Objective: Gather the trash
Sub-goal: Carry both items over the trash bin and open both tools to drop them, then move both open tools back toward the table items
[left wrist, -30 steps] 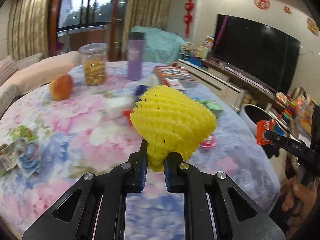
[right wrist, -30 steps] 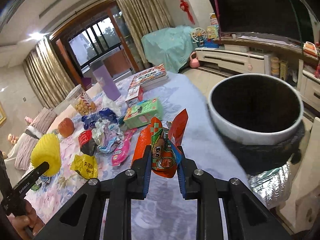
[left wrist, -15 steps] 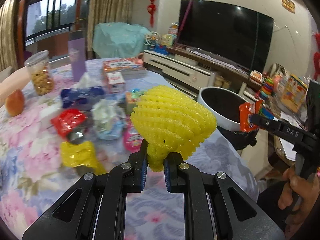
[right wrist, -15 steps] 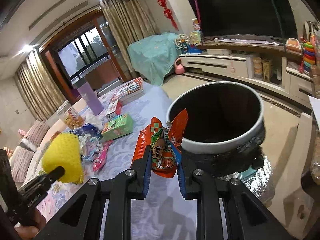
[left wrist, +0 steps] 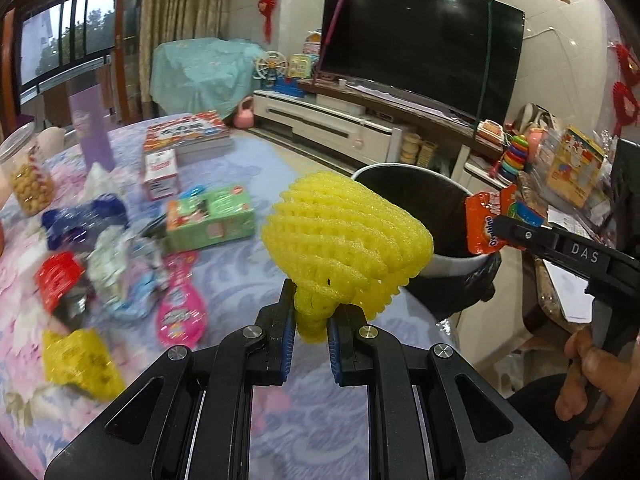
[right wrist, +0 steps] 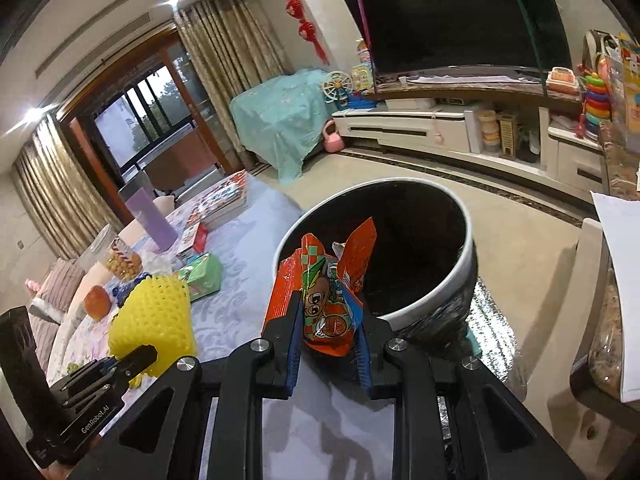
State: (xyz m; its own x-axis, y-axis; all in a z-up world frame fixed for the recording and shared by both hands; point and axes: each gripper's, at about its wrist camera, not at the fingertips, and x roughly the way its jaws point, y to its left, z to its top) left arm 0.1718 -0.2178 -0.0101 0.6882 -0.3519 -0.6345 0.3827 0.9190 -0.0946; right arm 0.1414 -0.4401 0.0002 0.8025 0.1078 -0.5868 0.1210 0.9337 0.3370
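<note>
A: What writing was legible?

B: "Ovaltine" on the orange wrapper; "DAS" on my right gripper, clamped on it at the trash bin rim.

A: And your left?

B: My left gripper, angled downward, pinched the yellow foam net over the table, beside the bin, whose dark inside I could not read.

yellow foam net, orange wrapper, floral tablecloth
</note>
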